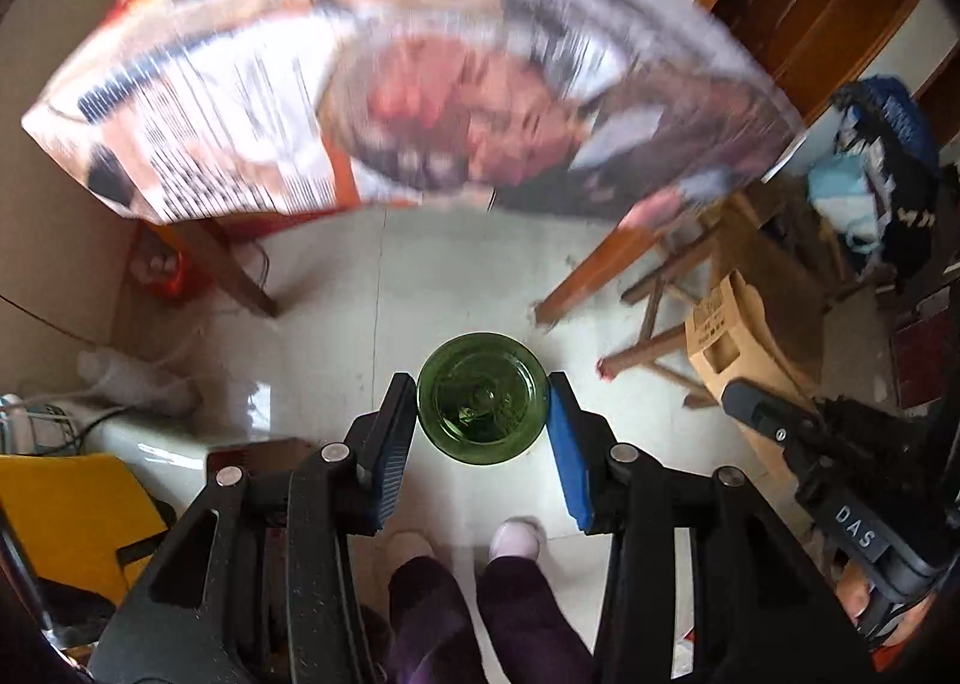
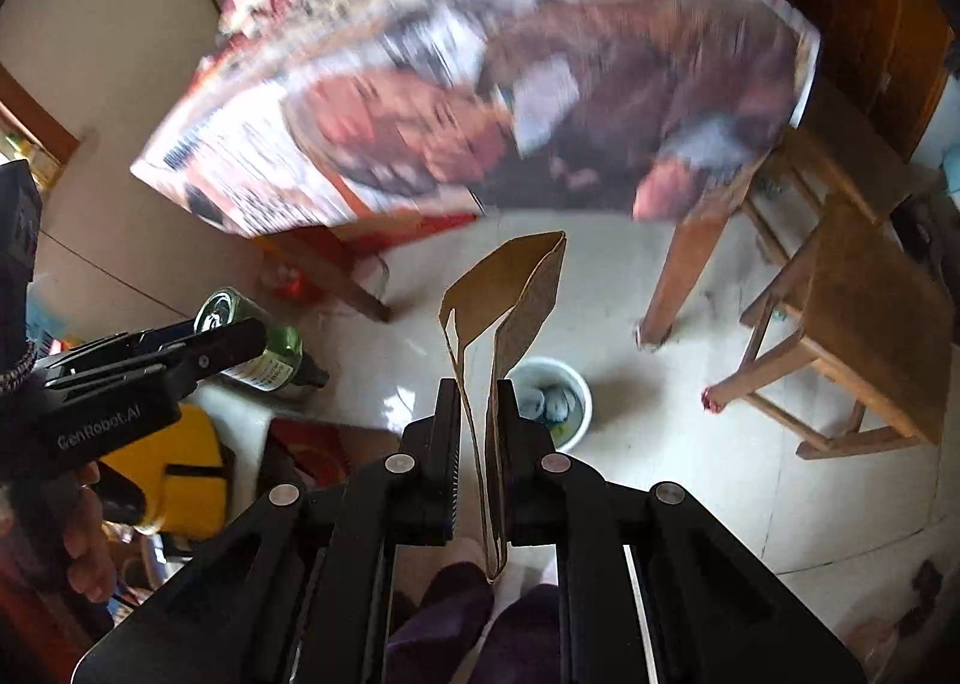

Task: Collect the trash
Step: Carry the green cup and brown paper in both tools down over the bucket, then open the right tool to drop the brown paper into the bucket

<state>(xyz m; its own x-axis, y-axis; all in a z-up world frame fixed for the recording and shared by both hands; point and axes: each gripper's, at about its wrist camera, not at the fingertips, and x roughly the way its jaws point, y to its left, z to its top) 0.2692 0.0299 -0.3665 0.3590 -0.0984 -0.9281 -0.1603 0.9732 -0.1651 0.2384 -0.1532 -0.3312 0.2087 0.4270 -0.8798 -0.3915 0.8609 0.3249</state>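
My left gripper [image 1: 483, 405] is shut on a green glass bottle [image 1: 483, 399], seen end-on by its round base, held above the pale tiled floor. The bottle also shows in the right wrist view [image 2: 264, 348], lying in the left gripper [image 2: 240, 345] at the left. My right gripper [image 2: 479, 420] is shut on a folded brown cardboard piece [image 2: 510, 300] that sticks up between its fingers. Below it on the floor stands a white bin [image 2: 579, 393] holding crumpled trash. The right gripper shows in the left wrist view [image 1: 750, 402] at the right edge.
A table with a printed, blurred cloth [image 1: 390, 84] fills the top, its wooden legs [image 1: 588, 276] on the floor. A wooden stool [image 2: 858, 324] stands right. A cardboard box [image 1: 738, 342], a yellow object [image 1: 66, 516] and my feet [image 1: 516, 540] are below.
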